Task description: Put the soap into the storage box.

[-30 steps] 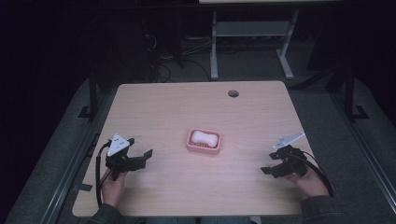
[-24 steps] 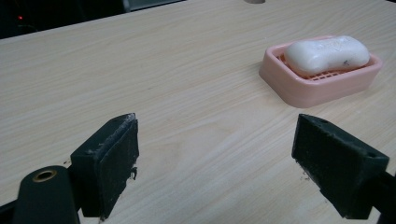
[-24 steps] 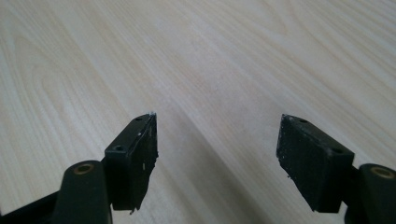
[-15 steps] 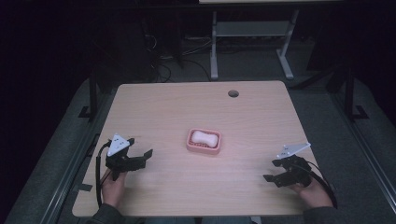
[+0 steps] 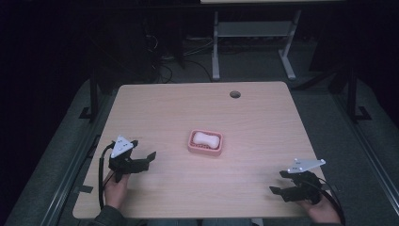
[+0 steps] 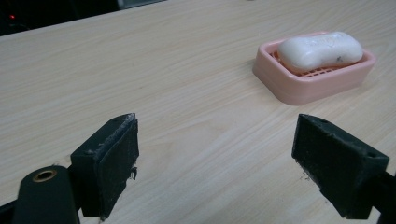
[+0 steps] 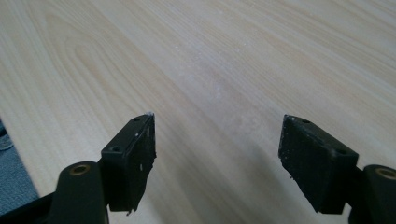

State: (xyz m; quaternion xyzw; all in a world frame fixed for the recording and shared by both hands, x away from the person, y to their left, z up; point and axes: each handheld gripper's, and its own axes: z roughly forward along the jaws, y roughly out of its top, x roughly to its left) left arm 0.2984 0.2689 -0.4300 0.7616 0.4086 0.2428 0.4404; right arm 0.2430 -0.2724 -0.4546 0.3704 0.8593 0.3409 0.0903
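A pink soap dish [image 5: 205,143] holding a white bar of soap [image 5: 206,138] sits near the middle of the wooden table [image 5: 197,113]. My left gripper [image 5: 143,160] rests open at the front left, its jaws wide apart and aimed toward the dish. In the left gripper view the soap dish [image 6: 314,81] and the soap [image 6: 321,46] lie ahead to the right of my left gripper [image 6: 215,158]. My right gripper [image 5: 278,183] stands open at the front right corner, well away from the dish. The right gripper view shows my right gripper [image 7: 217,158] over bare wood, nothing between the jaws.
A round cable hole [image 5: 235,94] pierces the table near its far edge. A metal stand [image 5: 254,37] and cables lie on the dark floor beyond. The table's front edge [image 7: 14,135] runs close to the right gripper.
My right gripper has drawn back toward the front right corner of the table and turned to face left. The left gripper and the soap dish have stayed put.
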